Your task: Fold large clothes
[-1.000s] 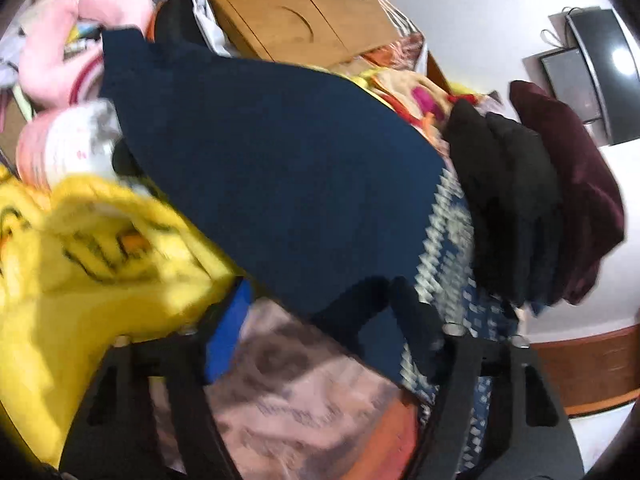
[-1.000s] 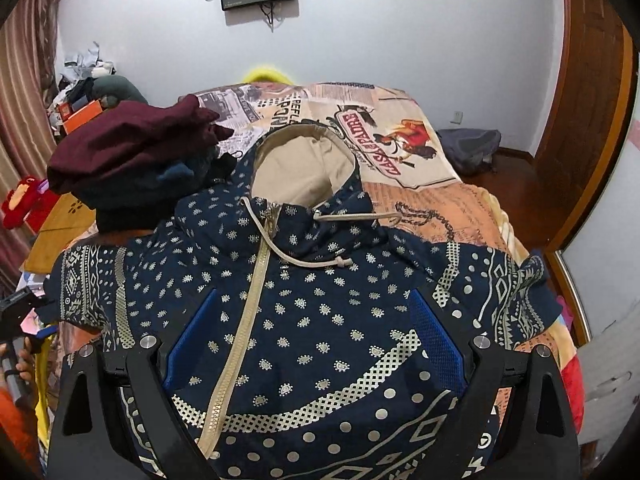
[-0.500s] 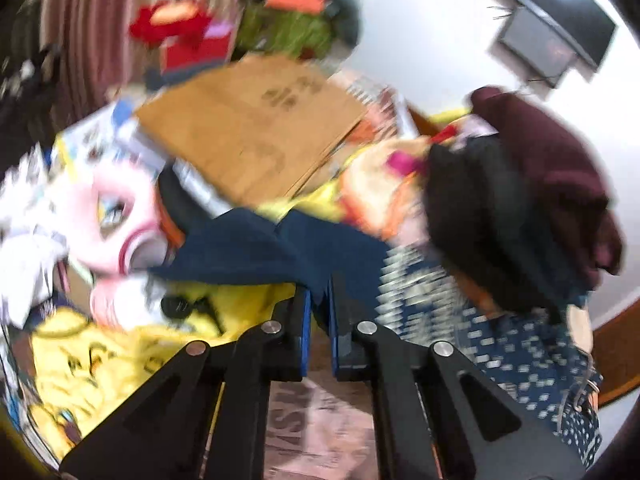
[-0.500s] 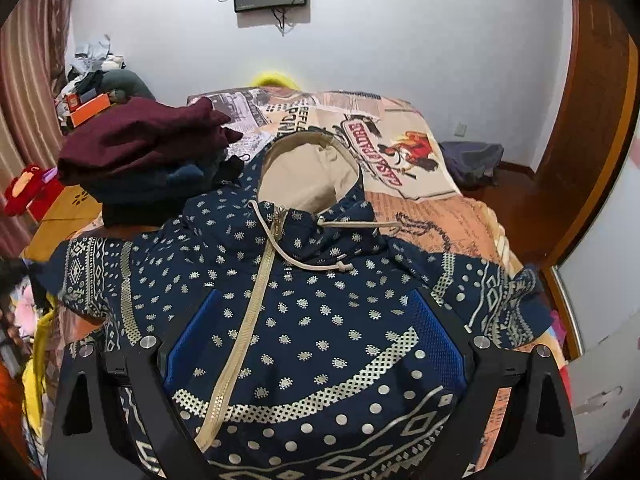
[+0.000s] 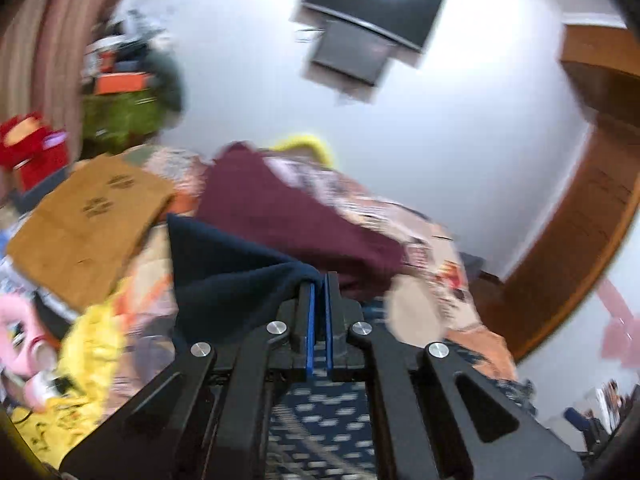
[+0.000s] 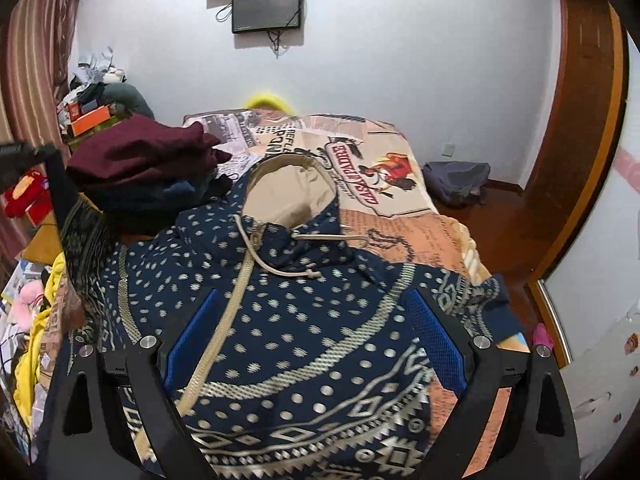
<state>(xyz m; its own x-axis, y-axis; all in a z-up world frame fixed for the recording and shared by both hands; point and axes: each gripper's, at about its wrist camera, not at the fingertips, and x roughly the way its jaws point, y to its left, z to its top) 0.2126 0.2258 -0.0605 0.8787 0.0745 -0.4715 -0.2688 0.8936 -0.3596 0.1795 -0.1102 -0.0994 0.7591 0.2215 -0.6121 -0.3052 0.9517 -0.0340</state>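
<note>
A navy hoodie (image 6: 304, 320) with a cream pattern, zip and beige-lined hood lies front-up on the bed (image 6: 424, 232). My right gripper (image 6: 314, 334) is open, hovering above the hoodie's chest. My left gripper (image 5: 319, 280) is shut on the plain navy cuff of the hoodie's left sleeve (image 5: 236, 276) and holds it lifted. In the right wrist view the lifted sleeve (image 6: 68, 216) rises at the far left. The patterned body of the hoodie (image 5: 324, 424) lies below the left gripper.
A stack of folded clothes topped by a maroon garment (image 6: 144, 156) sits on the bed left of the hood. A wooden board (image 5: 88, 220), yellow fabric (image 5: 80, 380) and clutter lie off the bed's left side. A grey bag (image 6: 456, 180) lies on the floor right.
My left gripper closed on the sleeve cuff and lifted it up, swinging toward the hoodie's body. The right gripper stayed open and rose slightly.
</note>
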